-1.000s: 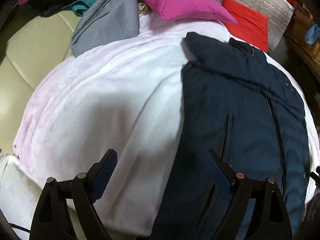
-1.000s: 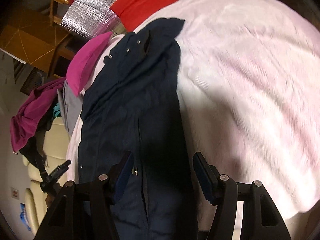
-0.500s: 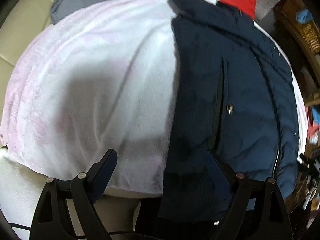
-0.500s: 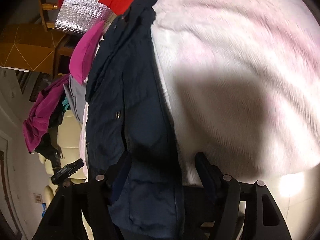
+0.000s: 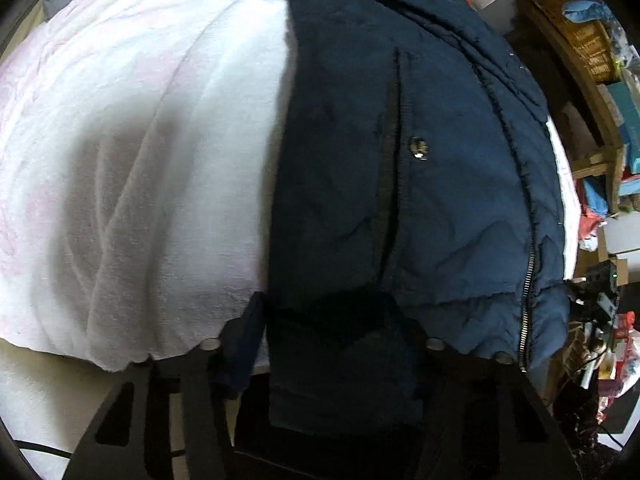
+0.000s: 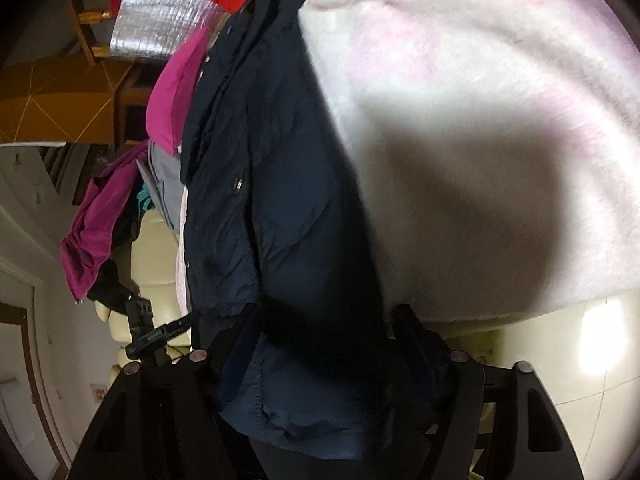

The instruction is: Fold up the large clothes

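— Can you read anything from where you stand? A label, a brand, a number?

— Nothing. The metal snap (image 5: 419, 148) on the navy jacket (image 5: 440, 184) is too small and blurred, and the boxes on the wooden shelf (image 5: 576, 40) show only smears of colour.

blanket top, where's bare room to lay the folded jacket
Bare blanket lies left of the navy jacket, out to its near hem; in the right view, blanket right of the jacket is bare too. Crowded at the far end: pink pillow, grey garment.
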`<state>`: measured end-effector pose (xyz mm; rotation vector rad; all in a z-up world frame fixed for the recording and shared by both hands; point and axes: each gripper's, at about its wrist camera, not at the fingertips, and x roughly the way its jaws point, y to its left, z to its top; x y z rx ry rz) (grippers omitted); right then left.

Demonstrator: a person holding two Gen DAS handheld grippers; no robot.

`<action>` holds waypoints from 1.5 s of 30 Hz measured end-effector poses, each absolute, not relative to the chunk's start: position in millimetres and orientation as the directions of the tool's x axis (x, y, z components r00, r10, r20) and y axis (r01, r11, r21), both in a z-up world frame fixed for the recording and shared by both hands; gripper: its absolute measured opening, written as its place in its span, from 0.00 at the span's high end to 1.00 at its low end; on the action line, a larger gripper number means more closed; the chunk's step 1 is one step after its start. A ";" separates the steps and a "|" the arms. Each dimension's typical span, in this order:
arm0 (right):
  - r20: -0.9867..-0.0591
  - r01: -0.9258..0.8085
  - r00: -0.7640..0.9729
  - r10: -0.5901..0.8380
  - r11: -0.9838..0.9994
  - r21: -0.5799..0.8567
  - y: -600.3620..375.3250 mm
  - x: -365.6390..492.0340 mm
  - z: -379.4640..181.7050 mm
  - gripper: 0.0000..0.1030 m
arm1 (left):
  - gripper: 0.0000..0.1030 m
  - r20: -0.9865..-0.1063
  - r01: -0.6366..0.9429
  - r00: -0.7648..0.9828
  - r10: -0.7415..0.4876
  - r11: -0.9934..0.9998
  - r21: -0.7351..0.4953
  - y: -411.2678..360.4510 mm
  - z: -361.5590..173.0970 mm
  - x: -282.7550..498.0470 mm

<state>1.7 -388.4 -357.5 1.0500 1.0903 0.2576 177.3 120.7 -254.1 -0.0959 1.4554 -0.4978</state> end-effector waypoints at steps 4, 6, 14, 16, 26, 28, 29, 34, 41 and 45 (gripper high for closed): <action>-0.624 0.265 0.479 0.617 0.576 0.773 -373.6 7.2 -347.3 0.48 | 0.46 -0.924 0.267 0.034 -0.381 0.894 -0.359 117.8 -254.7 176.4; -0.626 0.264 0.475 0.619 0.578 0.772 -374.5 7.7 -347.5 0.48 | 0.43 -0.921 0.258 0.019 -0.388 0.892 -0.370 117.7 -257.1 178.2; -0.615 0.274 0.464 0.637 0.557 0.784 -377.0 7.0 -352.0 0.54 | 0.43 -0.905 0.250 -0.013 -0.425 0.875 -0.414 116.4 -261.8 177.4; -0.606 0.235 0.488 0.628 0.574 0.784 -372.1 7.7 -339.2 0.72 | 0.58 -0.900 0.240 -0.004 -0.436 0.873 -0.424 120.2 -259.8 177.2; -0.649 0.234 0.458 0.607 0.622 0.747 -367.7 18.6 -328.3 0.66 | 0.68 -0.909 0.283 -0.009 -0.417 0.871 -0.402 108.4 -255.5 181.9; -0.633 0.250 0.449 0.631 0.591 0.767 -366.2 17.1 -337.1 0.49 | 0.64 -0.897 0.258 -0.030 -0.441 0.864 -0.433 114.4 -262.2 182.3; -0.632 0.247 0.448 0.633 0.591 0.768 -364.9 17.3 -338.7 0.49 | 0.64 -0.894 0.253 -0.027 -0.447 0.862 -0.439 115.2 -261.8 182.6; -0.636 0.178 0.491 0.596 0.646 0.742 -359.5 18.7 -320.5 0.73 | 0.82 -0.890 0.275 0.017 -0.456 0.858 -0.434 117.8 -247.5 177.7; -0.578 0.085 0.614 0.538 0.683 0.726 -367.1 23.7 -271.5 0.82 | 0.87 -0.858 0.306 0.103 -0.504 0.836 -0.455 107.7 -210.0 185.3; -0.546 0.066 0.675 0.495 0.697 0.714 -374.2 35.7 -247.0 0.83 | 0.87 -0.822 0.310 0.156 -0.547 0.818 -0.485 115.0 -179.8 198.6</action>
